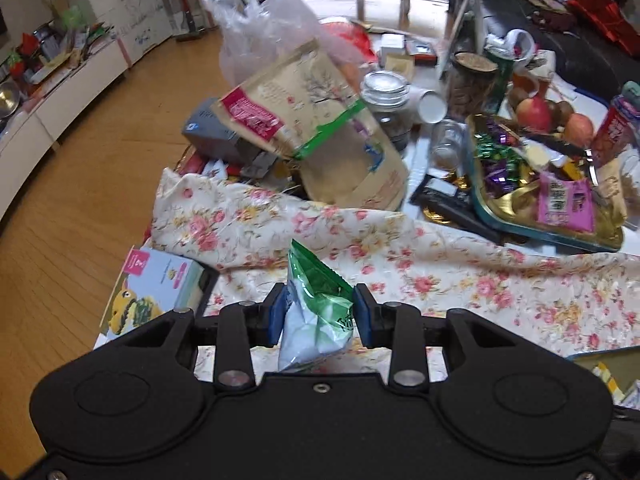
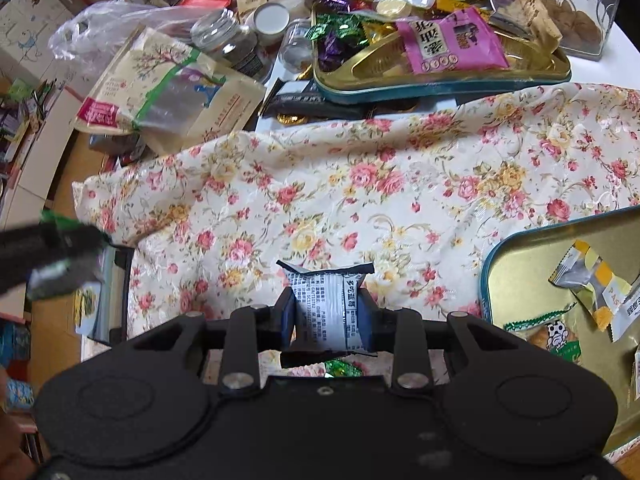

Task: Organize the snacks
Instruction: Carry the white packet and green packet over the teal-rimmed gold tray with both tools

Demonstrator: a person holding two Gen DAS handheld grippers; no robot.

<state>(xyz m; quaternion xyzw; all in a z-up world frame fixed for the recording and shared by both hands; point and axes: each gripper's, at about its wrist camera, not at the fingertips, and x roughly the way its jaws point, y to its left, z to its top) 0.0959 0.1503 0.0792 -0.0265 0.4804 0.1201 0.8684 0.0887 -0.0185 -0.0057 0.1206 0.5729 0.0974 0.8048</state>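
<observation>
While each gripper clamps a snack packet [image 1: 316,312], wrapped candies fill the gold tray [image 2: 440,80].

Glossy, probably plastic packet [image 1: 316,312]; floral cloth [image 1: 440,272]

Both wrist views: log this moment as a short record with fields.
left gripper: shut on a green and white snack packet
right gripper: shut on a white printed snack packet
surface: floral cloth spread over the table
near tin: at the right, gold inside, a few wrapped snacks in it
far tin: beyond the cloth, filled with candies and a pink packet
clutter: beige pouch, jars, apples behind
</observation>
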